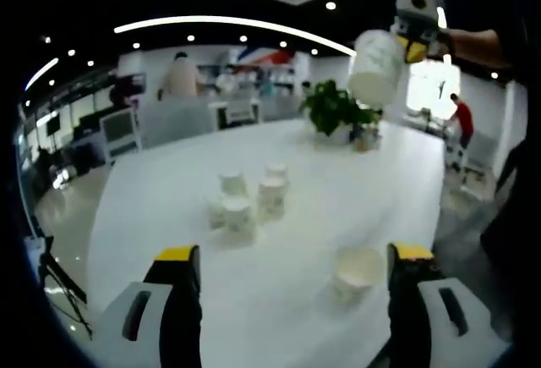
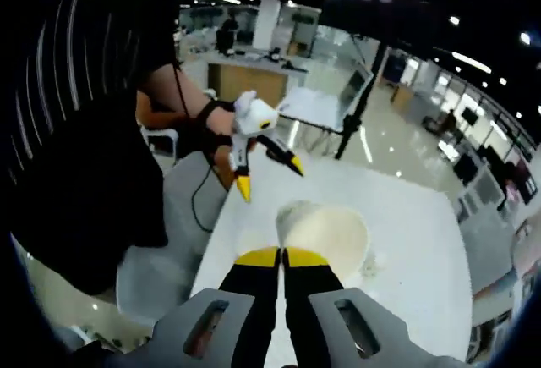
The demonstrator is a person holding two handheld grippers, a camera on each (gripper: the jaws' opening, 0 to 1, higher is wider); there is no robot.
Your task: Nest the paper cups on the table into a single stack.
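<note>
Item: white paper cups on a broad white table [image 1: 169, 173], to be nested into one stack; status judged early, nothing visibly nested yet. Landmark: the green potted plant [image 1: 336, 110] at the table's far side. Entry one: a lone white paper cup [image 1: 356, 273], well apart from the plant on the near side of the table, upright, mouth up, long axis vertical, standing just inside the left gripper's [image 1: 292, 271] right-hand jaw; that gripper's yellow-tipped jaws stand wide apart and hold nothing. Entry two: a loose cluster of small white paper cups [image 1: 247, 200], between the plant and the lone cup, about four or five, close together; most seem upright, though blur leaves their exact pose and any nesting unclear. Entry three: a held white paper cup [image 1: 376, 65], raised in the air just above the plant in the left gripper view, tilted, long axis slanting, mouth apparently toward the table; the right gripper [image 2: 282, 256] has its jaws closed together on this cup's wall, the cup's open end turned away from the camera. Remaining, by judgement: seat the held cup into another, then gather the rest.
</note>
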